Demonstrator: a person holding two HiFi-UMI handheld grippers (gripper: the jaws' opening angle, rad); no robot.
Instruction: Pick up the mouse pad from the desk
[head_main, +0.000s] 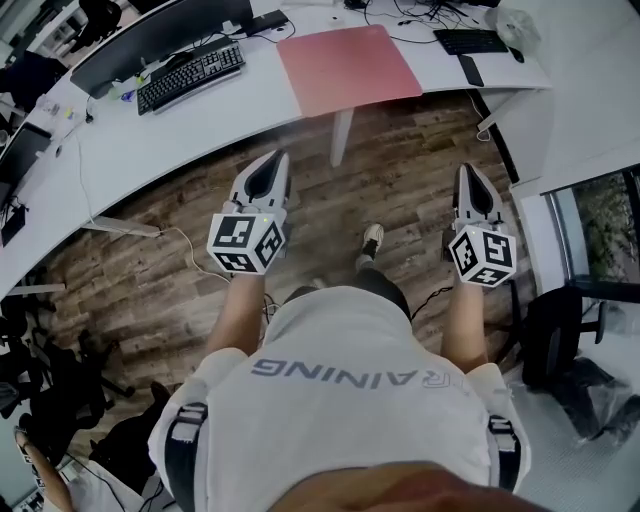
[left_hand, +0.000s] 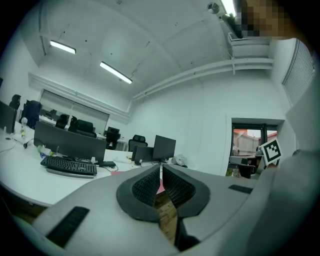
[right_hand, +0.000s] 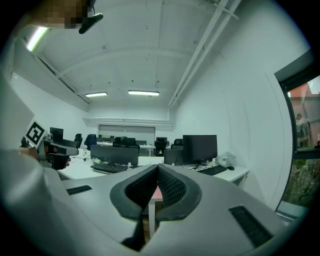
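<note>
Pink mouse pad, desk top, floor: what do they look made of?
Mouse pad: flat matte pink sheet, no glare; likely cloth or rubber. Desk: smooth plain white top, probably laminate. Floor: brown planks with grain, wood or wood-look vinyl; can't tell which.

Wood-plank floor (head_main: 400, 170) lay under white desk (head_main: 150, 140) | black keyboard (head_main: 190, 75) sat on desk | strip lights (right_hand: 143, 92) glowed above desk | window (right_hand: 306, 150) right of desk

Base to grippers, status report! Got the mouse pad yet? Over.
Left hand-held gripper shut, empty. Right hand-held gripper shut, empty. Mouse pad flat on desk, not reached yet. Nothing on it.
</note>
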